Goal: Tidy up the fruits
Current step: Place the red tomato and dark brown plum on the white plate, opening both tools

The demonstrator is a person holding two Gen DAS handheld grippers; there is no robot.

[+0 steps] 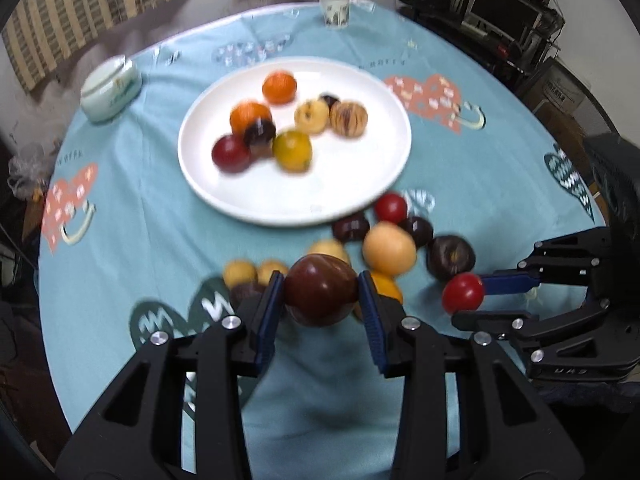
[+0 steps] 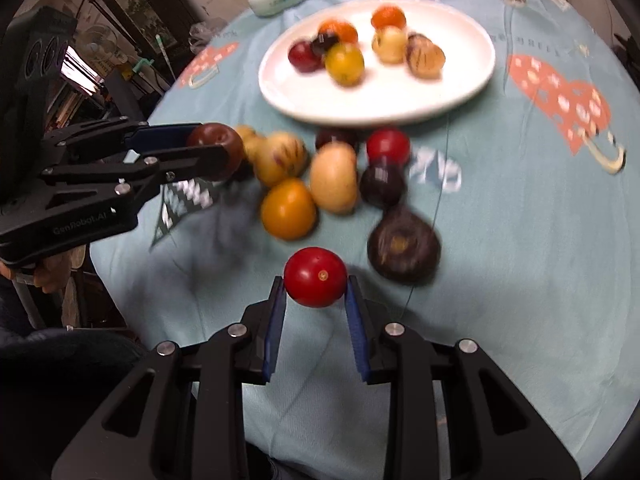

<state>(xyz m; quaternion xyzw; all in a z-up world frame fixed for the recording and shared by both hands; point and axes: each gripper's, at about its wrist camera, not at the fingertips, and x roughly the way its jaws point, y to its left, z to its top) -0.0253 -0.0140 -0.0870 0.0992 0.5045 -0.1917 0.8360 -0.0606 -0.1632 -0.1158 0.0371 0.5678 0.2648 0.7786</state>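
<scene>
A white plate (image 1: 360, 184) (image 2: 460, 96) sits mid-table with several small fruits on it. My left gripper (image 1: 320, 294) is shut on a dark brown-red fruit (image 1: 320, 290), held above the cloth; it also shows in the right wrist view (image 2: 218, 148). My right gripper (image 2: 316, 282) is shut on a bright red tomato (image 2: 315, 277), seen in the left wrist view (image 1: 463, 293) at the right. Between the grippers and the plate lies a loose cluster: an orange fruit (image 2: 288, 208), a pale yellow fruit (image 2: 334, 178), a dark purple fruit (image 2: 404, 248), and another red tomato (image 2: 387, 146).
The round table has a light blue patterned cloth (image 1: 500, 208). A pale green lidded container (image 1: 111, 90) stands at the far left. A paper cup (image 1: 336, 9) stands at the far edge. Dark furniture and shelves surround the table.
</scene>
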